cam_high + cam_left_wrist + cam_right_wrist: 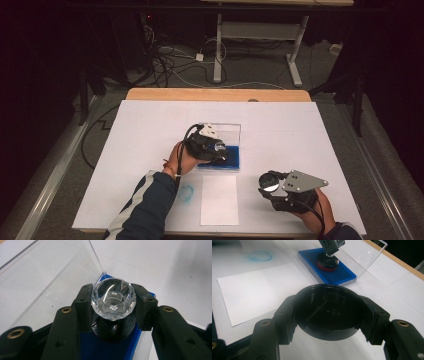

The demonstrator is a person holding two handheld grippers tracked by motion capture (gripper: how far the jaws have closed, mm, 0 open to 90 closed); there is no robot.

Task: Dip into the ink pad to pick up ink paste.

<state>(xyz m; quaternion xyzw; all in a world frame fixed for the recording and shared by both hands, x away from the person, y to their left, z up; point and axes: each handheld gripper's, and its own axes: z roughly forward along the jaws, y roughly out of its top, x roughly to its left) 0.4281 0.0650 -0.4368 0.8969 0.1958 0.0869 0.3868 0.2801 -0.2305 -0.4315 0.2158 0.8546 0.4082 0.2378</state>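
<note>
While the left gripper (113,302) has its jaws clamped on the clear faceted knob (113,298) of a round stamp, the stamp's black base (327,263) sits pressed on the blue ink pad (337,273) directly below the jaws, inside an open clear plastic case (231,131) whose lid stands up just beyond them. To ink well, I judge the stamp should be kept upright and pressed squarely, so the whole face takes colour, then lifted straight up without dragging across the pad.

The right gripper (329,315) has its jaws closed on a round black cap (329,311), most likely the stamp's cover, held clear of the table and well apart from the pad; it only needs to keep out of the way.

Between the two grippers, nearer the person, lies a white sheet of paper (219,199). Beside it a faint blue ring mark (186,192) shows on the white table (280,130) covering. The sheet looks like the next target, so the stamp should come down flat inside its edges.
</note>
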